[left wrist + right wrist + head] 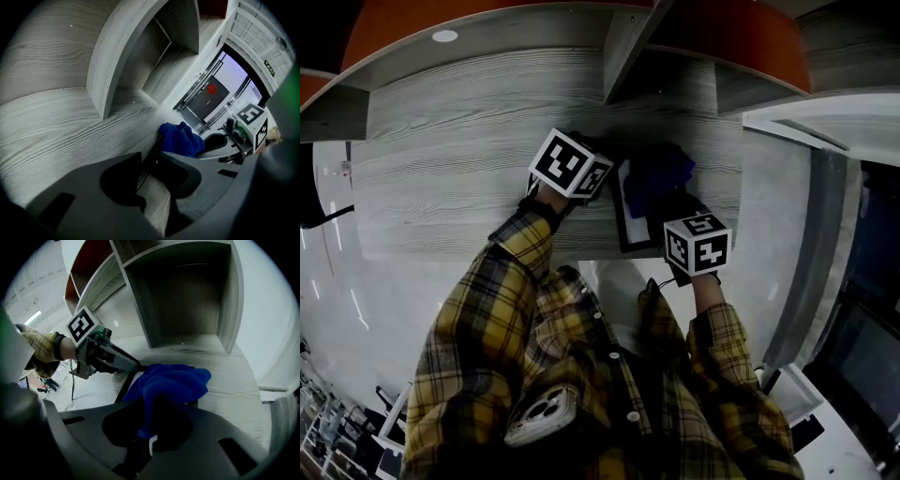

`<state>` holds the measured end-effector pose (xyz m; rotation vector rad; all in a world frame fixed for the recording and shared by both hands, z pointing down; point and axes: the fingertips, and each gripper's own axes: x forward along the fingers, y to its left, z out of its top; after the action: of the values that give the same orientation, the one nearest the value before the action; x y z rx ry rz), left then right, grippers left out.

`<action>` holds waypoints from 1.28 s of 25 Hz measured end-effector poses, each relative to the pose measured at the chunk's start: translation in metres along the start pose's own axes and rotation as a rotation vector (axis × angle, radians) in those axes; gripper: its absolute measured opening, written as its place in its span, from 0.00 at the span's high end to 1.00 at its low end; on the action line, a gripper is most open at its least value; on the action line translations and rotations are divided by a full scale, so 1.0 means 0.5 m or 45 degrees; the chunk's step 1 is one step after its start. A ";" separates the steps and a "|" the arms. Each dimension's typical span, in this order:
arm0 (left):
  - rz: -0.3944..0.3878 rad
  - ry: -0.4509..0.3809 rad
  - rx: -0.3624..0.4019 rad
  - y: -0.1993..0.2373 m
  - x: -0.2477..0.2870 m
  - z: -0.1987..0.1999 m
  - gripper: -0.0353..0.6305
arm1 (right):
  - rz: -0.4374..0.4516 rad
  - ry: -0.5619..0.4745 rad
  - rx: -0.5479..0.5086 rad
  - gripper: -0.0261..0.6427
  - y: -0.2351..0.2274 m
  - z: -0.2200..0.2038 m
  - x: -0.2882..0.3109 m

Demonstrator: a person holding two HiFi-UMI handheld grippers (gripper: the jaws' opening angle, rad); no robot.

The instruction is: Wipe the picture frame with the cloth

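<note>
Could skid the picture frame (628, 220), lying flat and clamped at its left edge by the left gripper (151, 161), should the right gripper (149, 439), closed on the cloth (171, 383) bunched atop it, press unevenly.

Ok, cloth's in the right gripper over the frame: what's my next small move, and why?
Probably drag the cloth along the frame with the right gripper. The cloth sits bunched at one end, most of the frame is uncovered, and the left gripper looks clamped on its edge.
</note>
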<state>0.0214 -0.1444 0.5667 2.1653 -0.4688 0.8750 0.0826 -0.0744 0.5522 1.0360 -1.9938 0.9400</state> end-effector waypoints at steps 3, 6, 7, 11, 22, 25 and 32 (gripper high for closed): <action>-0.002 0.000 0.000 -0.001 -0.001 0.000 0.78 | 0.009 0.028 0.015 0.89 0.013 -0.036 -0.018; -0.002 0.000 0.001 -0.001 -0.002 0.000 0.78 | 0.019 0.058 0.026 0.89 0.023 -0.069 -0.035; -0.002 0.000 0.000 -0.001 -0.001 -0.001 0.78 | 0.023 0.067 0.030 0.89 0.026 -0.080 -0.040; -0.004 0.002 -0.003 -0.001 0.000 -0.001 0.78 | 0.033 0.092 0.062 0.89 0.035 -0.122 -0.064; -0.003 0.001 -0.004 -0.001 0.001 -0.001 0.78 | 0.054 0.063 0.084 0.89 0.048 -0.134 -0.111; -0.003 0.000 0.003 -0.002 0.000 0.001 0.78 | 0.045 -0.047 0.068 0.89 0.033 -0.051 -0.129; 0.001 -0.001 0.003 -0.001 -0.002 0.000 0.78 | -0.005 -0.257 -0.006 0.89 -0.024 0.136 -0.105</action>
<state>0.0211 -0.1438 0.5659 2.1678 -0.4693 0.8757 0.0998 -0.1173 0.4785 1.1716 -2.1557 0.8571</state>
